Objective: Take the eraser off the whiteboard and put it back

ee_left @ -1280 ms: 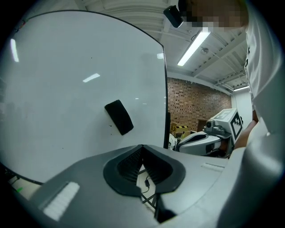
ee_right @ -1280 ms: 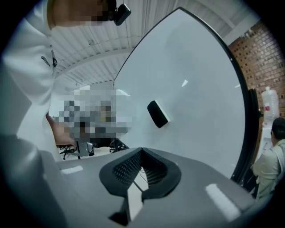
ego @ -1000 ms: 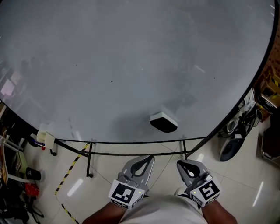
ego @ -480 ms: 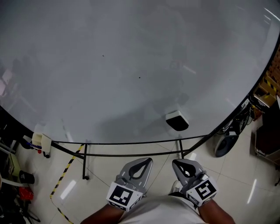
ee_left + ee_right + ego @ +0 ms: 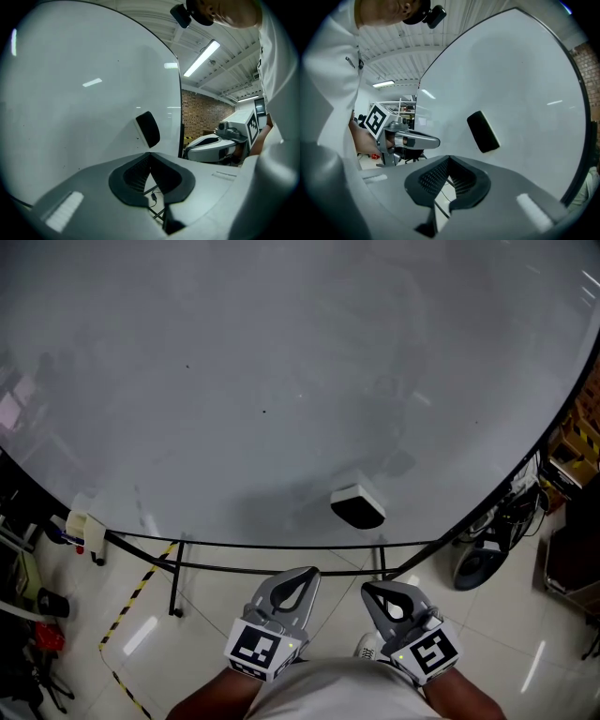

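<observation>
A black eraser with a white back clings to the upright whiteboard, low and right of centre. It also shows as the eraser in the left gripper view and the eraser in the right gripper view. My left gripper and right gripper are held side by side close to my body, below the board's lower edge and apart from the eraser. Both are shut with nothing between the jaws. The left gripper points at the board, and so does the right gripper.
The board stands on a black metal frame on a pale tiled floor with yellow-black tape. A small white holder hangs at the board's lower left. Dark equipment and cables sit at the right. A brick wall lies beyond the board's edge.
Both grippers have drifted slightly left in the head view and stay shut. The eraser stays stuck to the board; its shift in the picture comes from the head camera moving.
</observation>
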`<state>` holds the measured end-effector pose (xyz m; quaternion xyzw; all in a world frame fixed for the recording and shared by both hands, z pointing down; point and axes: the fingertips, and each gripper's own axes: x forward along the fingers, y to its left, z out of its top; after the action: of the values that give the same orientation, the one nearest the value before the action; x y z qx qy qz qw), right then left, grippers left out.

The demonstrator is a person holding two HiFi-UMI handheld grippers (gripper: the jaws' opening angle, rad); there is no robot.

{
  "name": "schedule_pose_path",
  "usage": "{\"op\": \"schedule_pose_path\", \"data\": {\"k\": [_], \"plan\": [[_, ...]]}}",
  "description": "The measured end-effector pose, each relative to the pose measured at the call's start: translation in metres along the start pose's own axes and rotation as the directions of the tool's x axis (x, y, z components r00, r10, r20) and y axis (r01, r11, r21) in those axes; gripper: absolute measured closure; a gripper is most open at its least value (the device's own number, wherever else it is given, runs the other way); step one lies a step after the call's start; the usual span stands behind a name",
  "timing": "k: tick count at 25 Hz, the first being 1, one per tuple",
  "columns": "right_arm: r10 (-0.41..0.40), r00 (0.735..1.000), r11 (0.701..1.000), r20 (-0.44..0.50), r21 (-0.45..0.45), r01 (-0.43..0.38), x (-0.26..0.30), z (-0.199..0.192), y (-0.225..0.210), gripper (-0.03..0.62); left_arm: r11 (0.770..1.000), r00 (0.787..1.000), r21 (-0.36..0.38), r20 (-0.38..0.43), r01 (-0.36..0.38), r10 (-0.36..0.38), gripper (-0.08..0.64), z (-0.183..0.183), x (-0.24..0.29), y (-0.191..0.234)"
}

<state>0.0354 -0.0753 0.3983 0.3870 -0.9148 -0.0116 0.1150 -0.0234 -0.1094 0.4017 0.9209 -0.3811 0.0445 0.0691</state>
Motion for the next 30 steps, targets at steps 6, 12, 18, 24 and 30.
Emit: {"op": "schedule_pose_path", "data": {"k": [6,12,18,24,30], "plan": [[-0.030,1.000,1.000,0.005,-0.005,0.030,-0.002,-0.004,-0.013,0.591,0.993,1.000,0.118,0.002,-0.012,0.012,0.543,0.002,0.007,-0.003],[-0.060,0.998,0.998,0.000,-0.030,0.060,0.001,-0.003,-0.020,0.591,0.994,1.000,0.107,0.001,0.012,-0.012,0.543,0.005,0.009,-0.005],[-0.129,0.991,0.978,-0.022,-0.167,0.123,0.008,0.007,-0.026,0.591,0.996,1.000,0.086,-0.007,0.012,-0.012,0.543,0.001,0.006,-0.001],[-0.205,0.976,0.923,-0.070,-0.345,0.169,0.019,0.013,-0.030,0.535,0.998,1.000,0.061,-0.015,0.010,-0.009,0.543,-0.007,0.004,0.001],[-0.267,0.963,0.865,-0.025,-0.446,0.228,0.027,0.024,-0.037,0.535,0.998,1.000,0.064,-0.008,0.015,-0.015,0.543,-0.004,0.000,0.000]]}}
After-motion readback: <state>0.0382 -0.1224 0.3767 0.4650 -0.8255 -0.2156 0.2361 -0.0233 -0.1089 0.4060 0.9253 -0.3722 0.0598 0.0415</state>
